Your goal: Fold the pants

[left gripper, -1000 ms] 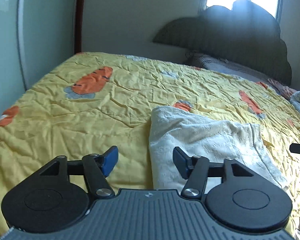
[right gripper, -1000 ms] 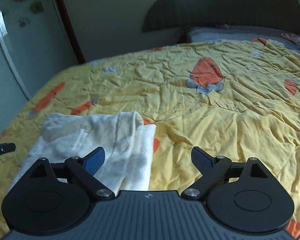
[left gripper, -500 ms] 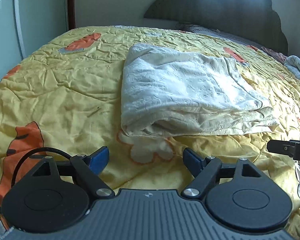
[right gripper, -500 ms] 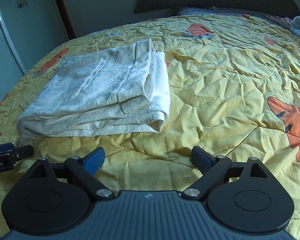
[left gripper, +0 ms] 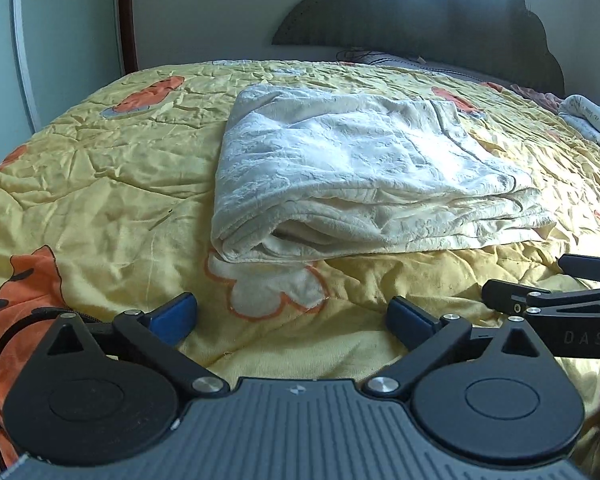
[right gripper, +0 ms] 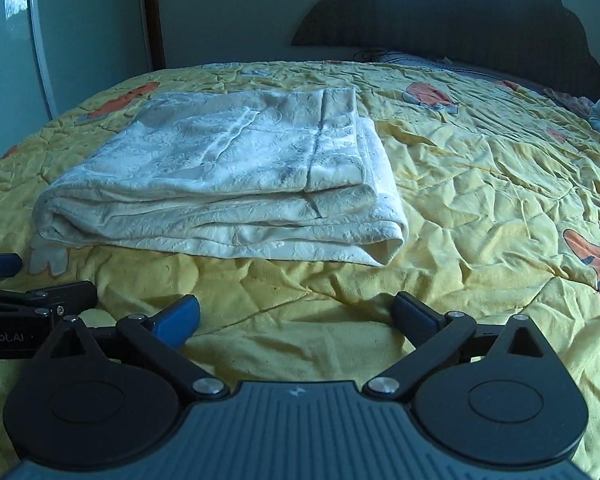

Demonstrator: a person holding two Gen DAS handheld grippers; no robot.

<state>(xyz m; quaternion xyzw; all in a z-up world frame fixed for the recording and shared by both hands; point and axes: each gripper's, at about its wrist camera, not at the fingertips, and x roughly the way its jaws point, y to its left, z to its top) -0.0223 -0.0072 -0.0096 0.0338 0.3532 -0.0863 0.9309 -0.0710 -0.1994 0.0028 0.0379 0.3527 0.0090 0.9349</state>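
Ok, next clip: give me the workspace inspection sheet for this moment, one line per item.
Surface: yellow quilt with orange cartoon prints, wrinkled, covering the bed.
Job's things: white pants folded into a flat layered rectangle, lying on the quilt, untouched by either gripper.
Clutter: a light bundled cloth at the far right edge near the headboard; pinkish fabric beside it.
Grippers: left gripper open, holding nothing, short of the pants; right gripper open, holding nothing, also short of them.
Cables: a black cable loops over the quilt at the left gripper's side; thin cord by the pillow.
Surroundings: dark scalloped headboard, pale wall, window behind it, glass door at left.
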